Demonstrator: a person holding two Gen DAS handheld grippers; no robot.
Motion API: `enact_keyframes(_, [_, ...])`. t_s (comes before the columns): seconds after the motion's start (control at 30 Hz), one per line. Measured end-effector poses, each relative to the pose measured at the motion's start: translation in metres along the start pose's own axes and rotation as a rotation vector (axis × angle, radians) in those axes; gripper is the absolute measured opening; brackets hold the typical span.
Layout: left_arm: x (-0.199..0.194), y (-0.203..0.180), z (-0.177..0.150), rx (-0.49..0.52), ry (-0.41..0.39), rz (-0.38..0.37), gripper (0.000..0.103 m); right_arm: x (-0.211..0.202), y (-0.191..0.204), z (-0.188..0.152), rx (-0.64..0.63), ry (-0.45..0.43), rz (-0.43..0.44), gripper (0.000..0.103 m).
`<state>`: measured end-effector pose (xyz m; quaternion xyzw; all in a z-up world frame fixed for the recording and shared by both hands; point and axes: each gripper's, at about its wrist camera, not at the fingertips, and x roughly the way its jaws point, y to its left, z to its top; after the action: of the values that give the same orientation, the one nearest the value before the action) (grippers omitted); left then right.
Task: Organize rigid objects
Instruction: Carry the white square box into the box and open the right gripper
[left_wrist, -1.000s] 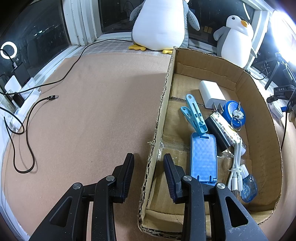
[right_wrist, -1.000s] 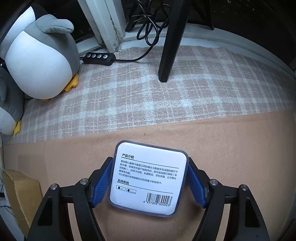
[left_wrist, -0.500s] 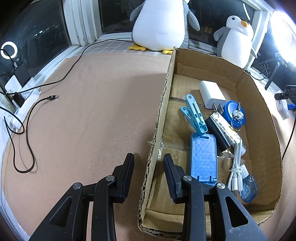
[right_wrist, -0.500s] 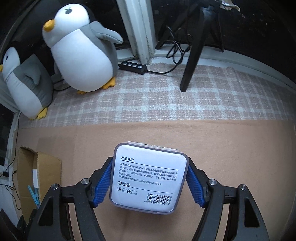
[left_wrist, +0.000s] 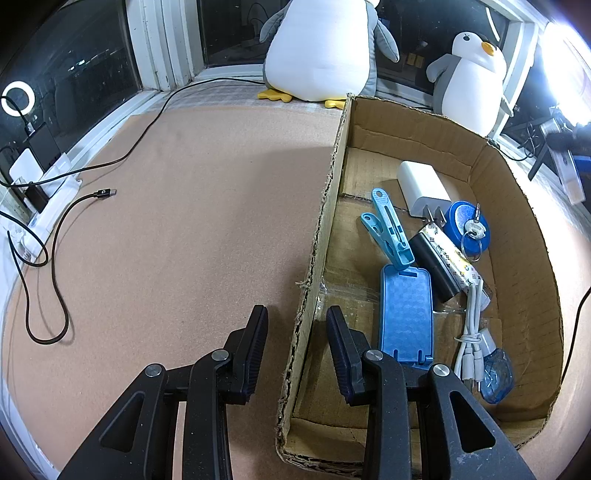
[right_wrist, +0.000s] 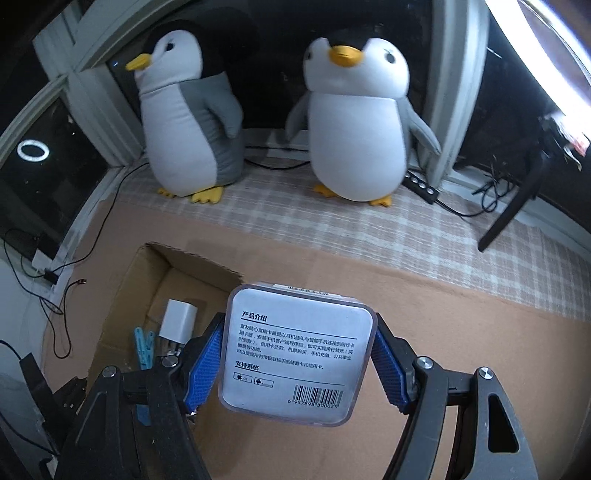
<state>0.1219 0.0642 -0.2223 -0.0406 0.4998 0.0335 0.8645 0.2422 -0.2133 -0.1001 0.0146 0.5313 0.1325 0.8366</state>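
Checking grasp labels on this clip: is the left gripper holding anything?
No. The left gripper is open and empty, its fingers straddling the cardboard box wall without pinching it.

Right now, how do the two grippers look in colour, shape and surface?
Both are black frames with triangular cutouts and silver screws. The left gripper has dark, finely ribbed pads. The right gripper has bright blue textured pads. No cables, printed markings or sleeves are visible on either.

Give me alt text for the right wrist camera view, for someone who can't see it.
The right gripper holds a square white packaged box, barcode label facing the camera, above a tan surface. An open cardboard box at lower left holds a white charger and blue clips; two plush penguins stand behind.
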Motion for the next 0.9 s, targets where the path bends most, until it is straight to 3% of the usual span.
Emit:
enact_keyframes(0.4, [0.0,0.0,-0.001,-0.005,-0.001,-0.004,0.036,0.034,0.075,0.009,-0.158,0.045,0.033,0.07])
enact_keyframes(0.9, [0.0,0.0,0.0,-0.005,-0.002,-0.004,0.036,0.086,0.102,0.012,-0.168,0.116,0.004,0.07])
